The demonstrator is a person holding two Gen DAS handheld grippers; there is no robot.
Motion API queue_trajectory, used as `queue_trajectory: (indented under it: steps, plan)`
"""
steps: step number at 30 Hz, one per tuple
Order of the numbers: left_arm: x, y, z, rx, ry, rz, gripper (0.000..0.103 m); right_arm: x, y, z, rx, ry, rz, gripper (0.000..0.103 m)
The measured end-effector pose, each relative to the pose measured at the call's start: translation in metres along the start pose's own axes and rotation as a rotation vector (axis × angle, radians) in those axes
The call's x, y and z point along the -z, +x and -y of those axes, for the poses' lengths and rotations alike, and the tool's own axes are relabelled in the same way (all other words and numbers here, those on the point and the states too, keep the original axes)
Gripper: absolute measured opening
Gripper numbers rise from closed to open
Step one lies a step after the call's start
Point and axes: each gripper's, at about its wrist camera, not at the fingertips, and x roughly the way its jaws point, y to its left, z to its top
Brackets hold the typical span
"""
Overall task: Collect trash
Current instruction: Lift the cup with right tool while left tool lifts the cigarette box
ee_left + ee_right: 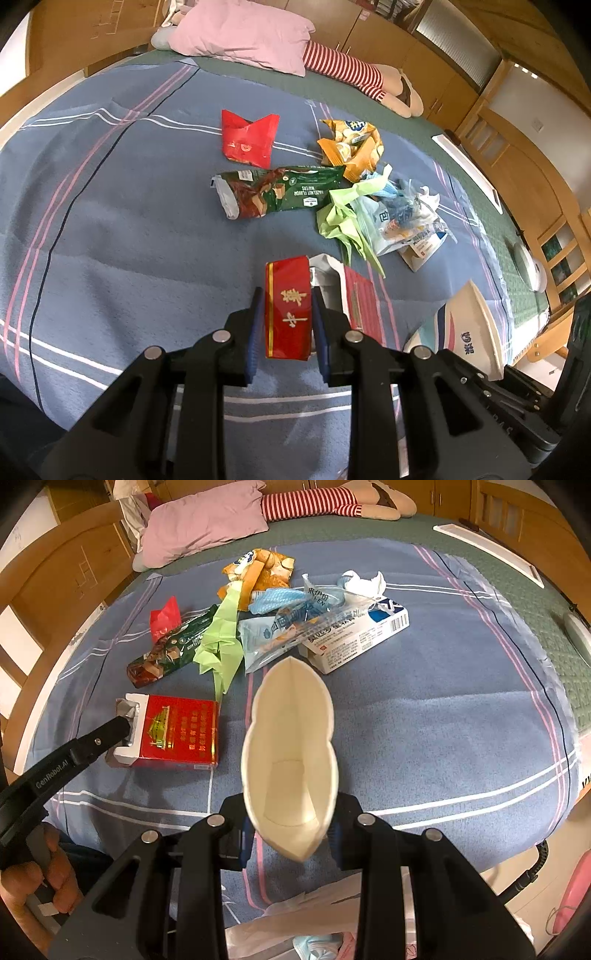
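Observation:
My left gripper (286,328) is shut on a red cigarette pack (289,310) with gold characters, at the near edge of the blue striped bedspread (110,221); the pack also shows in the right wrist view (177,731) with the left gripper's finger (107,734) at its open end. My right gripper (290,834) is shut on a squashed white paper cup (291,760); the cup shows in the left wrist view (469,325). Beyond lie a green wafer wrapper (280,192), a red packet (247,138), an orange snack bag (351,147), green paper (343,218) and a medicine box (358,635).
A pink pillow (243,33) and a striped plush toy (351,74) lie at the bed's far end. Wooden cabinets (424,55) line the far side. A white plastic bag (314,923) with trash hangs below the right gripper at the bed's near edge.

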Motion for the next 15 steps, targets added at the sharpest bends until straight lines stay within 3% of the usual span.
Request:
queue_trajectory:
  steps: [15]
  plan:
    - [0.0003, -0.0027, -0.0016, 0.000, -0.010, 0.013, 0.025, 0.0032, 0.0033, 0.0002, 0.000, 0.006, -0.012, 0.033]
